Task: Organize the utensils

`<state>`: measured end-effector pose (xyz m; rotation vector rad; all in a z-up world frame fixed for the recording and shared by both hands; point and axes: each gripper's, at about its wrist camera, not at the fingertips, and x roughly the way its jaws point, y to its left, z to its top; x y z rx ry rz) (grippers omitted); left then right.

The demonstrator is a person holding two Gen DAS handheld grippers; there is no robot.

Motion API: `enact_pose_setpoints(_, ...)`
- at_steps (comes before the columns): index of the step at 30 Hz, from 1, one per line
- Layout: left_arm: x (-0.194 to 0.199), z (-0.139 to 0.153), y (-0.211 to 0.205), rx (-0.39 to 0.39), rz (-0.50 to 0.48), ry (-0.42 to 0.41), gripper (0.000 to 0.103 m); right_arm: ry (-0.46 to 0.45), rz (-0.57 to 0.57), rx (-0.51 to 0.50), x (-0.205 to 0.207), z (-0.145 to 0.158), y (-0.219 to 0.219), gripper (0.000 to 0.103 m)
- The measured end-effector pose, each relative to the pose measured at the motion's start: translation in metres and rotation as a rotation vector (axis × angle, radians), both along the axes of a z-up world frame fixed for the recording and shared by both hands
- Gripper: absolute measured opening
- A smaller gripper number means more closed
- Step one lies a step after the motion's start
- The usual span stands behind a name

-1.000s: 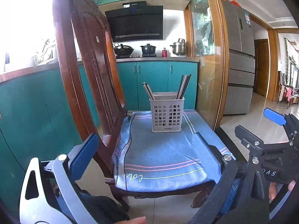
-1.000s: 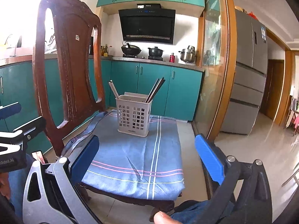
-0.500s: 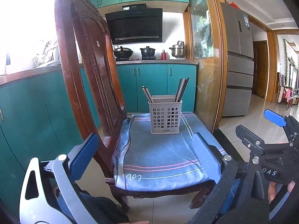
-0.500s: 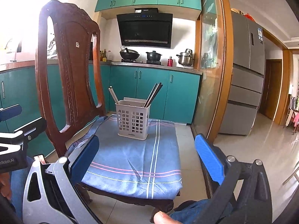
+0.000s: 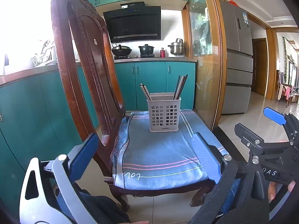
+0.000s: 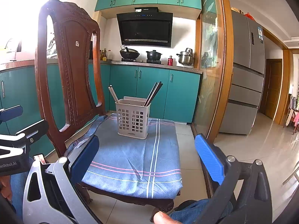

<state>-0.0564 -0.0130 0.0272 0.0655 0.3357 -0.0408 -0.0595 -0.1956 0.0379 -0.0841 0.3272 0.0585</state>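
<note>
Left wrist view showed the right gripper [image 5: 276,130] off to its right side, level with it, with a thumb visible under its frame. Right wrist view showed the reverse: the left gripper [image 6: 16,123] at its left edge, plus a bit of phone screen just below it. Only the right view caught the bottles on the counter behind the chair back and a knee in jeans at the bottom edge.

Left gripper [image 5: 143,153]: jaws spread wide, nothing between the blue pads, held low and level, aimed over the front edge of the chair seat. Right gripper [image 6: 147,155]: same, jaws wide apart and empty, also low in front of the seat. Both were well short of the basket.

The utensil basket [image 5: 164,114] stood upright on the blue towel [image 5: 158,153] covering the wooden chair [image 5: 82,71] seat, ahead of and centred between both sets of fingers, toward the far edge of the seat. Light chopsticks [image 5: 145,91] sat in its left side, long axis leaning up and left. Dark chopsticks [image 5: 180,86] sat in its right side, leaning up and right. Tips were down inside the basket, ends sticking out above the rim.
</note>
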Motion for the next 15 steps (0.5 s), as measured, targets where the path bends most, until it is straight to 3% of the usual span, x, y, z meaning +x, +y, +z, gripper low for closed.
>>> enact_pose_setpoints(15,0.0008,-0.0012,-0.0052,0.007,-0.027,0.01,0.099,0.014,0.005,0.0,0.0033,-0.0007,-0.0036,0.1)
